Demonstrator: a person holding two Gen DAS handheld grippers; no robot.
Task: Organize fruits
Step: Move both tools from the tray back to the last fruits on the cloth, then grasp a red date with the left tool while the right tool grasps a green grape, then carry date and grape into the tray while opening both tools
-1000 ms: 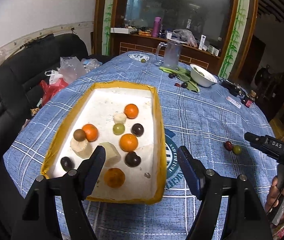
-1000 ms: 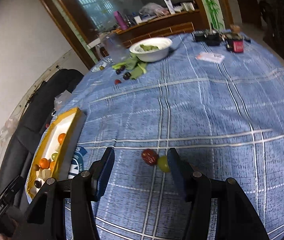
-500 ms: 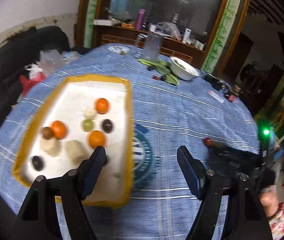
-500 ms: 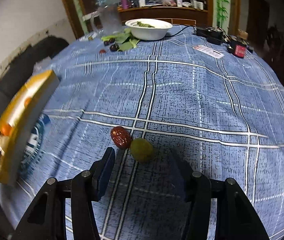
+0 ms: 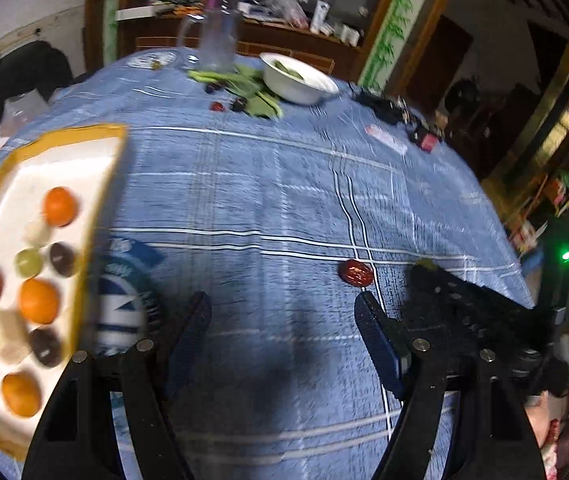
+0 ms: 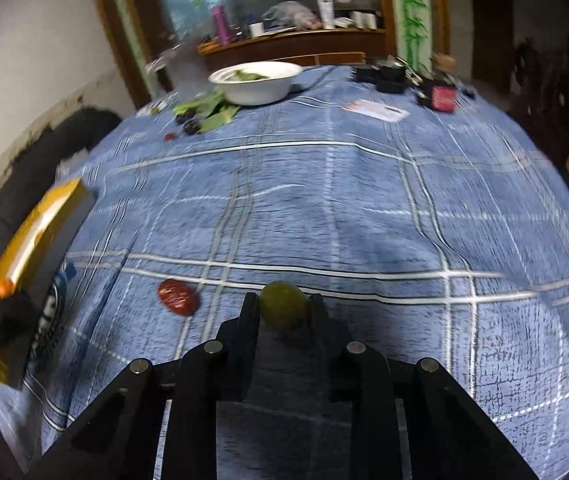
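With its two black fingers closed on the small round green fruit (image 6: 283,306) just above the blue checked cloth of the surface (image 6: 364,208), the right claw (image 6: 282,312) appears to be at the pick-up step, while the left claw (image 5: 282,322) hangs open and empty over the cloth. Just beside the held fruit lies a wrinkled dark-red date (image 6: 177,297), untouched, and farther left stands the yellow-rimmed white foam tray (image 5: 106,184) with oranges and dark fruits in it. The next move probably calls for lifting the green fruit clear and carrying it left over the tray rim without squeezing harder.
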